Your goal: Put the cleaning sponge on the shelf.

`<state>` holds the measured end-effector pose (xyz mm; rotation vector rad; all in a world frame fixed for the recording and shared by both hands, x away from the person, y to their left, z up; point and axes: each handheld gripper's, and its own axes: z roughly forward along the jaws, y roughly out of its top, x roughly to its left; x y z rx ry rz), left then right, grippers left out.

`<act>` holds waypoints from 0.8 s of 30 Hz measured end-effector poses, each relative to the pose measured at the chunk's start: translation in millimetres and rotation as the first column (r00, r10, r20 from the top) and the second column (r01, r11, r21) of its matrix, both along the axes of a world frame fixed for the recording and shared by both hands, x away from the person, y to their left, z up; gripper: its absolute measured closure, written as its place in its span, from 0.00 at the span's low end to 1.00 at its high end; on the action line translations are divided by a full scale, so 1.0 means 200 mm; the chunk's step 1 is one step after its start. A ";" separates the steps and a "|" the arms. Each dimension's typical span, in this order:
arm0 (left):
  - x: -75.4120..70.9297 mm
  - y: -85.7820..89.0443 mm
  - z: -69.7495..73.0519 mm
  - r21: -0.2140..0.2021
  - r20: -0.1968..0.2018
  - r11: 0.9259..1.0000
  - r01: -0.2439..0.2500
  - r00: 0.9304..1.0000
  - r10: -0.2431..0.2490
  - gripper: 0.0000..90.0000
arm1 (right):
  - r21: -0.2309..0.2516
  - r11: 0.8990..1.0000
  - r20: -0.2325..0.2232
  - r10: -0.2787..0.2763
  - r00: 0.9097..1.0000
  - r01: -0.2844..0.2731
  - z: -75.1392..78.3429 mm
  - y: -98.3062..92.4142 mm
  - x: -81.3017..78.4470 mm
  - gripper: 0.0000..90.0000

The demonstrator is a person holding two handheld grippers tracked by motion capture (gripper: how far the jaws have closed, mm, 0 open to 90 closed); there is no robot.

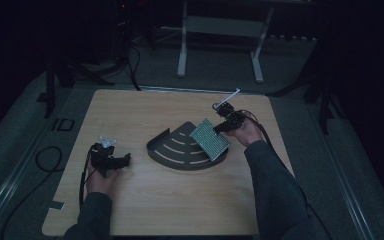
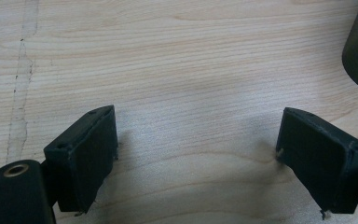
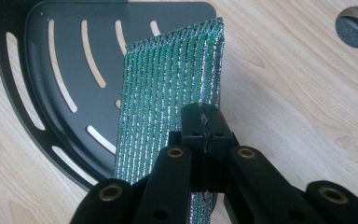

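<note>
The right gripper (image 3: pixel 204 122) has its fingers pressed together on one edge of a green glittery scouring pad (image 3: pixel 168 93), which hangs tilted beyond the fingertips, over the near rim of the black slotted corner tray (image 3: pixel 37 60). The grip is narrow and near a corner, so the limp pad could swing or slip out if the hand tips quickly; it might then land half on the tray's raised wall rather than flat inside. The left gripper (image 2: pixel 196 154) rests on the wooden surface (image 2: pixel 177 56) with fingers spread and nothing between them. The high view gives the tray's whole quarter-round outline; the right gripper view gives the pinch point and the pad's ribbed weave.
</note>
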<state>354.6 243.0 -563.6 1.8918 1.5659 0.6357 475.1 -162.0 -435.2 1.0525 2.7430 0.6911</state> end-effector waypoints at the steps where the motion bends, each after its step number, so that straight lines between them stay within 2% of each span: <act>1: 0.00 0.00 0.00 0.000 0.000 1.000 0.000 1.000 0.000 0.14 | -0.006 1.000 0.000 0.001 1.000 -0.001 -0.01 0.01 0.00 1.00; 12: 0.00 0.00 0.00 0.000 0.000 1.000 0.000 1.000 0.000 0.14 | -0.040 0.999 0.007 0.016 1.000 -0.016 -0.06 0.05 0.00 1.00; 24: 0.00 0.00 0.00 0.000 0.000 1.000 0.000 1.000 0.000 0.14 | -0.062 0.998 -0.016 0.025 1.000 -0.026 -0.11 0.06 0.00 0.99</act>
